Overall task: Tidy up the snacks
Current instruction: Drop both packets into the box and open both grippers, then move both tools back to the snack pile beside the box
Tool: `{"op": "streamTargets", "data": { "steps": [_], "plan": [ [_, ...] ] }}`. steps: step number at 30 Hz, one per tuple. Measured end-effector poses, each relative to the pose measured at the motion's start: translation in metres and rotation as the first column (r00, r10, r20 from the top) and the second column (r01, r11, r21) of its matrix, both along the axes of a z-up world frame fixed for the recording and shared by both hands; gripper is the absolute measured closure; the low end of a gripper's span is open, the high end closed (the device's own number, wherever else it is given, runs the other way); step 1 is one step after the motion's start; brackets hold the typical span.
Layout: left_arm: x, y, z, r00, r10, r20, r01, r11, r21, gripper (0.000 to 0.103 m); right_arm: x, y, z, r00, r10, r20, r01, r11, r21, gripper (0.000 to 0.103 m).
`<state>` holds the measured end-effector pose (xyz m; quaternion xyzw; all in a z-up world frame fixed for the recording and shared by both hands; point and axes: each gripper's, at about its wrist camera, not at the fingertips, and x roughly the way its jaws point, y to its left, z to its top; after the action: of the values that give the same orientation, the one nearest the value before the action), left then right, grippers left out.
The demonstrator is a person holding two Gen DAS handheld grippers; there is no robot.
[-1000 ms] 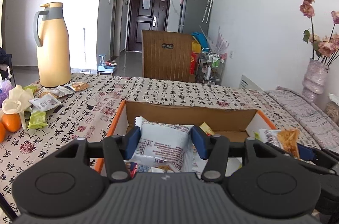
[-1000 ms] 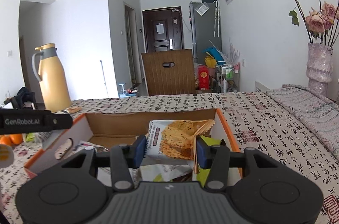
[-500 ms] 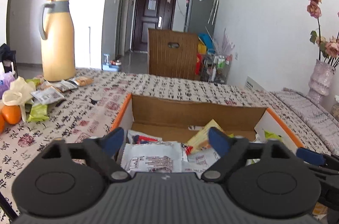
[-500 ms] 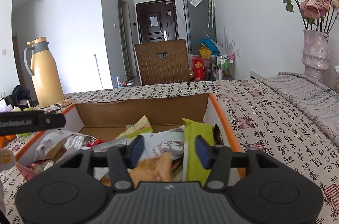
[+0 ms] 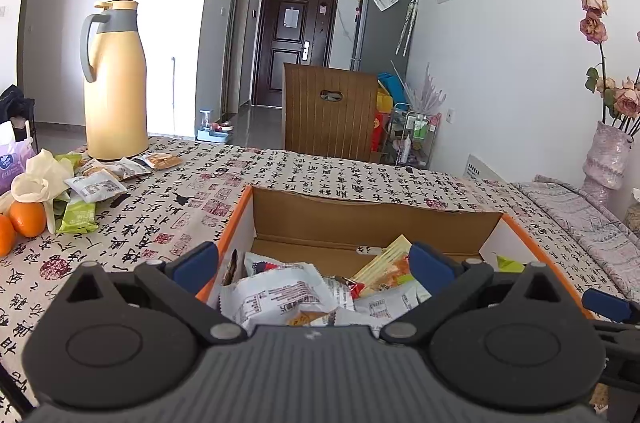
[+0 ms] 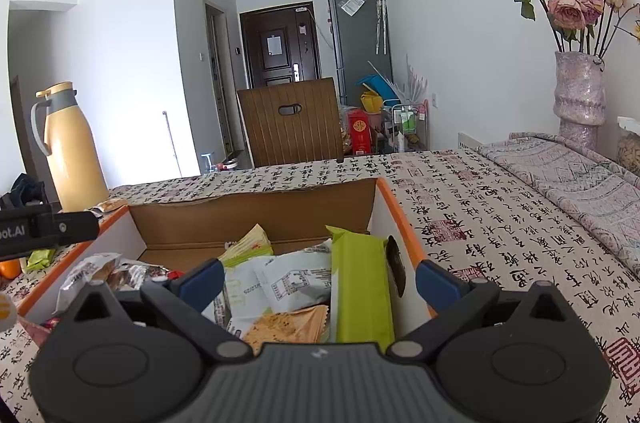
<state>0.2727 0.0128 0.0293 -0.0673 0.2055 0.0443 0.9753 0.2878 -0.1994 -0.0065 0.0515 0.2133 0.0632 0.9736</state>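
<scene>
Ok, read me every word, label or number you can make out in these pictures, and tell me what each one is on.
"ot.AI": on the left gripper body at the frame edge, cut off.
"25": part of a date stamp on a white packet in the box; the rest is unreadable.
Tablecloth: printed Chinese calligraphy and red seals, too small to read.
Notes on the door and fridge: blurred.

The box (image 5: 236,219) has orange rims, white sides and a brown inside. The cloth (image 5: 304,171) is beige with black script and red seals. The jug (image 5: 114,83) is yellow with a grey handle. One packet (image 6: 362,287) is lime green; the tongs (image 6: 318,281) have blue pads.
</scene>
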Motion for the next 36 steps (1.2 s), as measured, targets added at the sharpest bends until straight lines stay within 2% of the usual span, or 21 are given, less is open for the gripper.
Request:
{"op": "streamTargets", "data": {
  "steps": [7, 18, 26, 36],
  "plan": [
    [-0.007, 0.000, 0.011, 1.000, 0.004, 0.001, -0.004, 1.000, -0.016, 0.000, -0.003, -0.003, 0.008, 1.000, -0.009, -0.002, 0.009, 1.000, 0.007, 0.000],
    [-0.045, 0.003, 0.025, 1.000, -0.007, 0.021, 0.007, 1.000, -0.008, 0.000, -0.036, 0.004, 0.019, 0.999, 0.045, -0.012, -0.046, 0.999, -0.025, 0.000],
    [-0.074, 0.012, 0.019, 1.000, -0.013, 0.000, 0.013, 1.000, -0.003, 0.000, -0.068, 0.011, 0.016, 0.996, 0.080, -0.040, -0.082, 0.996, -0.040, 0.000],
    [-0.108, 0.024, 0.002, 0.998, -0.022, -0.051, 0.023, 1.000, 0.015, 0.000, -0.104, 0.035, -0.008, 0.976, 0.160, -0.150, -0.169, 0.985, -0.046, 0.000]
  ]
}}
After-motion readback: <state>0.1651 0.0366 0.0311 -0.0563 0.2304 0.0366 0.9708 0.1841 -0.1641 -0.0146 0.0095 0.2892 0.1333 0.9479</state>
